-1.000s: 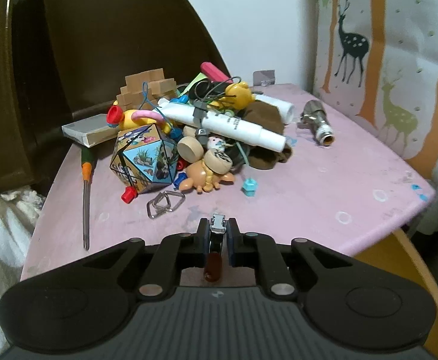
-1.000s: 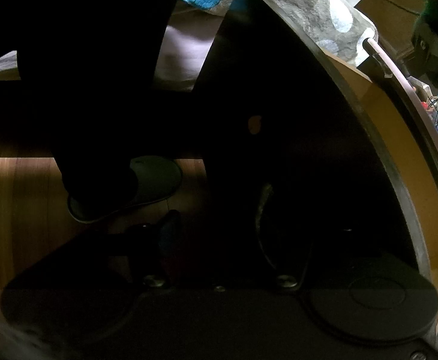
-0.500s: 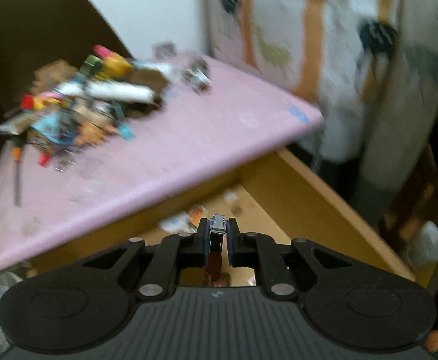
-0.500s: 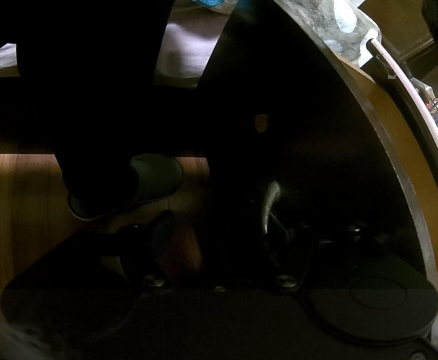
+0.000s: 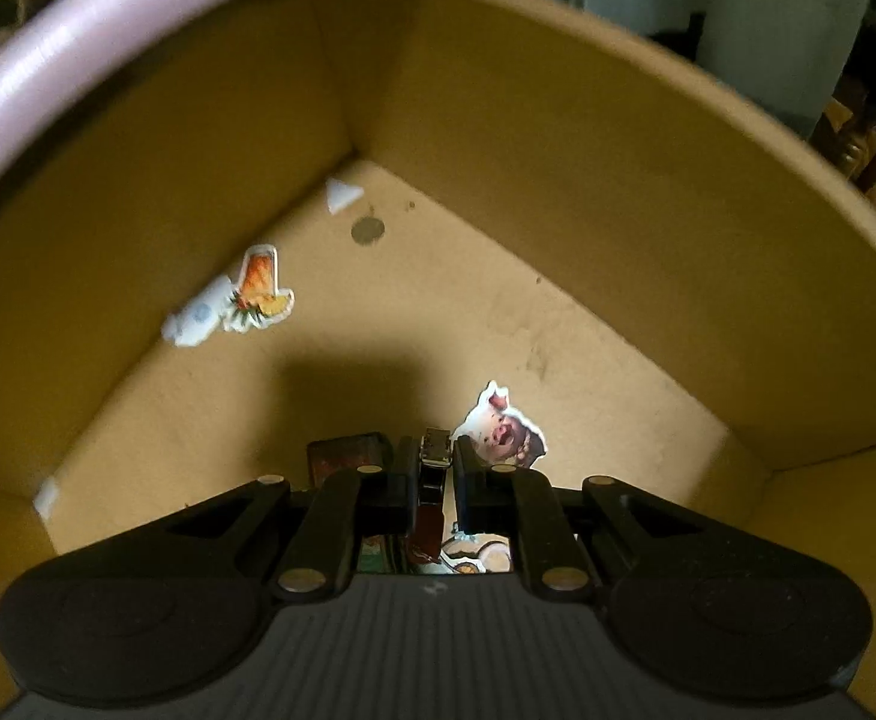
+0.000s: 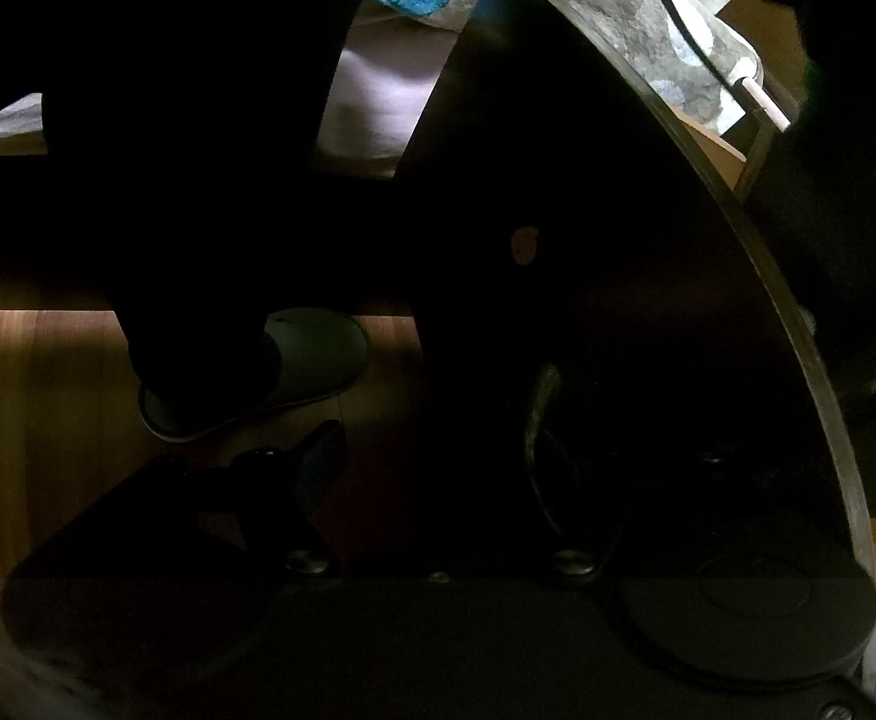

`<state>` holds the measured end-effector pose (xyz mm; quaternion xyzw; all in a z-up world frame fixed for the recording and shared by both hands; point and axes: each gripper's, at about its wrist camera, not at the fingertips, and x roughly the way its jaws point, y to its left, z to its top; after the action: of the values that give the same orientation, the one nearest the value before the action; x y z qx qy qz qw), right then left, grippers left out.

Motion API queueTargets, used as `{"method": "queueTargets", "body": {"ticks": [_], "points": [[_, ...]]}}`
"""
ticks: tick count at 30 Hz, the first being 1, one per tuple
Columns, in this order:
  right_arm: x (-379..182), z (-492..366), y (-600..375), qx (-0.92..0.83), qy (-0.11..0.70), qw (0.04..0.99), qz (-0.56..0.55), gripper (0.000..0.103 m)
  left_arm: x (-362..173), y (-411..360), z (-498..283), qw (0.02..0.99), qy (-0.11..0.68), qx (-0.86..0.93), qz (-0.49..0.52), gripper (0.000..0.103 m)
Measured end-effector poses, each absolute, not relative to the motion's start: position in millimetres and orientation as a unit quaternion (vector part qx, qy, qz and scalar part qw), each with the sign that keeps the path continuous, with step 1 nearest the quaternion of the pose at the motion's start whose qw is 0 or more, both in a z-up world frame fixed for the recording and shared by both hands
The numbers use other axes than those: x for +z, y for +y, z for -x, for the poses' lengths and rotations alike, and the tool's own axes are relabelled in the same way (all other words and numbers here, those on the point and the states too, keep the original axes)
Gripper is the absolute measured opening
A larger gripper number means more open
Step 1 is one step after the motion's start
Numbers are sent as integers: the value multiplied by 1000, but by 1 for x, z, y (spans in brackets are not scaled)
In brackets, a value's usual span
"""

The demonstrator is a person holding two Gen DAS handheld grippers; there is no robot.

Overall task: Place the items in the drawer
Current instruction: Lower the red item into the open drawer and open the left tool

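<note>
In the left wrist view my left gripper (image 5: 432,462) is shut on a small brown lighter with a metal top (image 5: 434,450) and holds it low inside the open wooden drawer (image 5: 588,138). Stickers lie on the drawer floor: a pig face (image 5: 507,429), a drink picture (image 5: 258,288). A dark card (image 5: 345,456) lies just left of the fingers. In the right wrist view my right gripper (image 6: 432,420) is open around the drawer's metal handle (image 6: 540,402) on the dark drawer front (image 6: 588,240); the view is very dark.
The pink table edge (image 5: 48,60) curves over the drawer at the upper left, with the item pile barely showing above it. In the right wrist view a slippered foot (image 6: 306,366) stands on the wooden floor (image 6: 30,396) left of the drawer front.
My left gripper has swung away from the pile on the pink table and down into the open drawer with the lighter. The right gripper has stayed at the drawer handle.
</note>
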<state>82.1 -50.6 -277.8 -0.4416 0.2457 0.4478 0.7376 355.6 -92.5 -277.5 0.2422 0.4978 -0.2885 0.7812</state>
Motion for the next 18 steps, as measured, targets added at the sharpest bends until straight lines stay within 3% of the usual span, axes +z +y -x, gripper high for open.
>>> {"method": "queueTargets", "body": {"ticks": [18], "points": [[-278, -80, -50, 449, 244, 735, 446, 74, -292, -91, -357, 779, 511, -274, -238, 15]]}}
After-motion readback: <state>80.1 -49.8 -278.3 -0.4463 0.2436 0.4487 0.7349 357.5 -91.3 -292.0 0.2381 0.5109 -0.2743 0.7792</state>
